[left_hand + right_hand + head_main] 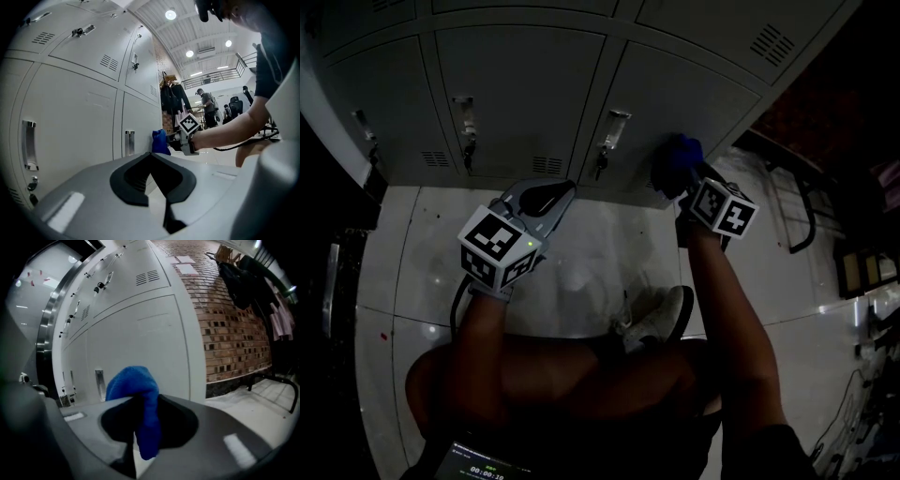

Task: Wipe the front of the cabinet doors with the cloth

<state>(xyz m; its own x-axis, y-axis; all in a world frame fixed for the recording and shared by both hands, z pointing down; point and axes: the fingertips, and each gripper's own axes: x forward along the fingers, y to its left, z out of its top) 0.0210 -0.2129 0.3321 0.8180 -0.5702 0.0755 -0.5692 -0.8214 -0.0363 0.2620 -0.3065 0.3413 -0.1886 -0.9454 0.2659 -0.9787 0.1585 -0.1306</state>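
Observation:
The grey cabinet doors (525, 84) fill the top of the head view. A blue cloth (677, 156) is bunched against the lower part of the right-hand door (694, 94), and my right gripper (682, 183) is shut on it. In the right gripper view the cloth (134, 385) sticks up between the jaws of the right gripper (140, 401), close to the pale door (140, 338). My left gripper (565, 187) hangs over the floor in front of the middle door, shut and holding nothing. The left gripper view shows its tips (151, 154) meeting, with the cloth (160, 142) beyond.
Each door has a metal handle (614, 129) with a key hanging below. A black metal rack (802, 211) and a brick wall (234, 333) stand to the right. White floor tiles (591, 262), my knee and a shoe (661, 319) lie below. Coats (171, 101) and people are far off.

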